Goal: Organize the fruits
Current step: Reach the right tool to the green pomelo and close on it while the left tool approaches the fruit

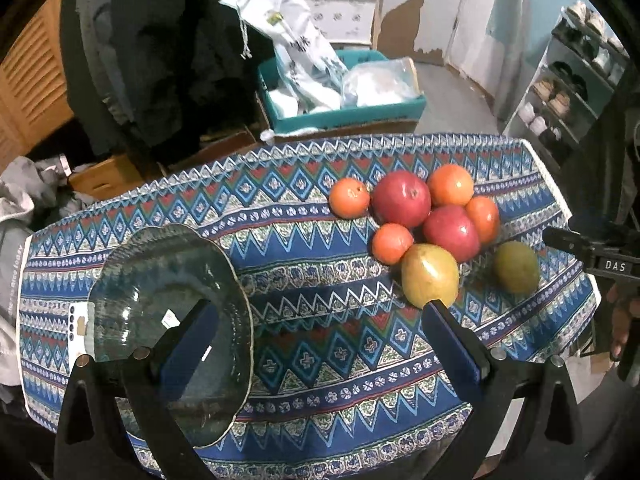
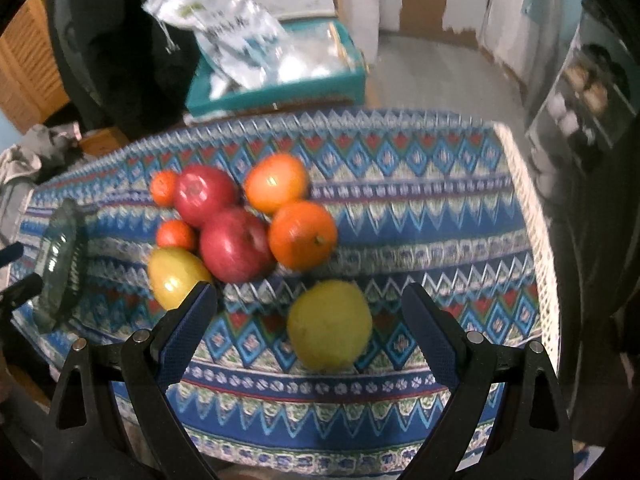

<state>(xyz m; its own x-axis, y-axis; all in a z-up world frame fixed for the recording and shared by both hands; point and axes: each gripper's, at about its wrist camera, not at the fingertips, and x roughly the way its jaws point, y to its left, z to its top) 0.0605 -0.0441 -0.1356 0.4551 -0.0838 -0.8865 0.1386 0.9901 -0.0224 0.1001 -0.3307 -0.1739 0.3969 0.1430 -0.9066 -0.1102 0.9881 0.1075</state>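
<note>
**Both grippers wide, fruit untouched on the cloth**

Left to right, from the left wrist view: glass bowl [image 1: 172, 320] sits at the left end of the patterned tablecloth [image 1: 312, 364]. The left gripper [image 1: 316, 312] has its jaws spread wide, gripping nothing; its left finger [image 1: 188, 344] shows through the bowl's glass (whether it touches the bowl, can't tell). Its right fingertip lies just in front of the yellow-red mango [image 1: 430, 275], contact unclear.

Fruit cluster is to the right of the bowl, well apart from it: four oranges, two red apples, packed touching each other. Small orange [image 1: 349, 197] at the far left, large apple [image 1: 401, 199] next, second apple [image 1: 451, 233] nearer the camera. Green mango [image 1: 516, 267] lies alone, right of the cluster, near the right gripper's tip [image 1: 560, 240] coming in from the frame edge.

Right wrist view (blurred): right gripper [image 2: 308, 300] also wide, gripping nothing. Green mango [image 2: 329, 325] sits between its fingers, closer to the middle than to either pad, touching neither. Left finger [image 2: 192, 320] overlaps the yellow-red mango [image 2: 176, 276] in frame. Apples [image 2: 234, 245] and the large orange [image 2: 302, 236] lie just beyond the fingertips. Bowl [image 2: 60, 264] is at the far left edge.
</note>
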